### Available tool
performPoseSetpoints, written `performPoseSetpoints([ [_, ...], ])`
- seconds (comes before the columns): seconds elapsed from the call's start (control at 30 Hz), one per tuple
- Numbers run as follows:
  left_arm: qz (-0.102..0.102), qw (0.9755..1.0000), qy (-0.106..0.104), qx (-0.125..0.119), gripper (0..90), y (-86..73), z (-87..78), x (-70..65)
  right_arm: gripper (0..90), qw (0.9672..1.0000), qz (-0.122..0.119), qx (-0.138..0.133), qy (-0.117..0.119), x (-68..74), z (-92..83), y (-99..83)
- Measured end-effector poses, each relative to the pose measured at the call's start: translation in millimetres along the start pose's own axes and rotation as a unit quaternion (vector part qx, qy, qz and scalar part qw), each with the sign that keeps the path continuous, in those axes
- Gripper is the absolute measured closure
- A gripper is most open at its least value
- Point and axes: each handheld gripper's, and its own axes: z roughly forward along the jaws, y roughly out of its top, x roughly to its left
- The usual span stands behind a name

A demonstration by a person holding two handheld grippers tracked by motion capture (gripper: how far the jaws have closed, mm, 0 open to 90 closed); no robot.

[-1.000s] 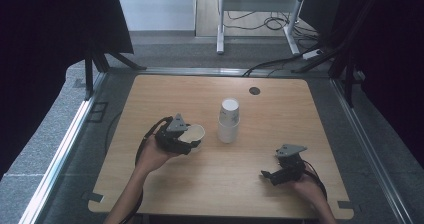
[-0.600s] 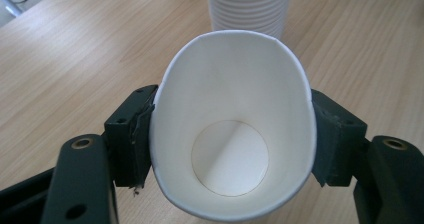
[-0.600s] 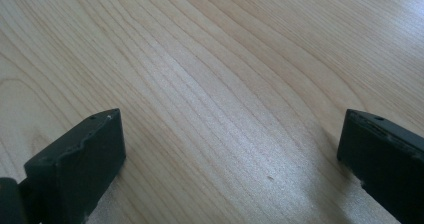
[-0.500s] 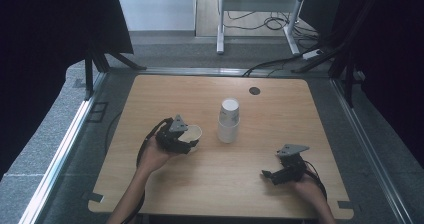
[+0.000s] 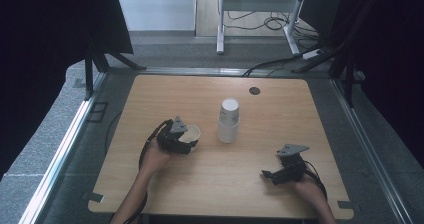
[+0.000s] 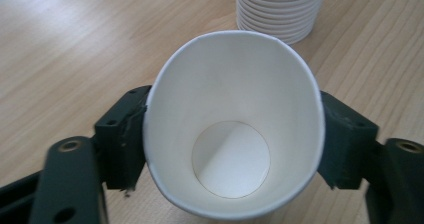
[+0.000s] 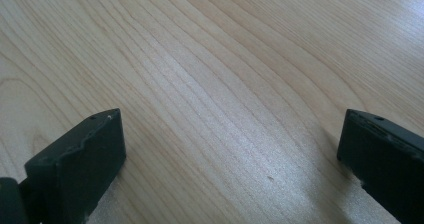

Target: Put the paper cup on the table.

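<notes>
You get no readable text anywhere. The stack of cups (image 5: 228,120) carries a faint printed pattern, too small to read. The single cup (image 6: 233,124) is plain white inside, no label or number.

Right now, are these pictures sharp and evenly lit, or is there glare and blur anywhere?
High view: table evenly lit, dark surroundings, soft detail. Left gripper view: paper cup sharp, its rim looks stretched oval, with a shadow across its base. Right gripper view: pale sheen on the wood at the upper right, near jaws slightly soft.
</notes>
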Motion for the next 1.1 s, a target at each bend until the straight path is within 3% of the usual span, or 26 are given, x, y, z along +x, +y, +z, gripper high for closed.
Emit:
performPoseSetpoints([
  [0.23,-0.027,0.9995,-0.011,-0.009,8.2,0.4,2.8,-0.4,0.0,1.0000,-0.001,0.000,0.001,-0.1,-0.1,0.2],
  [0.37,-0.029,0.9994,-0.012,-0.016,4.1,0.7,-1.7,-1.4,0.0,1.0000,-0.001,0.000,0.001,-0.1,-0.1,0.2],
  [0.5,-0.035,0.9986,-0.018,-0.034,3.3,0.8,-11.3,-3.7,0.0,1.0000,-0.001,0.000,0.001,-0.2,0.0,0.2],
  [0.7,-0.024,0.9982,-0.018,-0.053,0.0,-0.9,-26.7,-9.2,0.0,1.0000,-0.001,0.000,0.001,-0.2,0.0,0.3],
  [1.1,-0.034,0.9974,-0.010,-0.063,0.0,-22.1,-46.7,-16.8,0.0,1.0000,0.000,0.000,0.000,-0.1,-0.1,0.2],
])
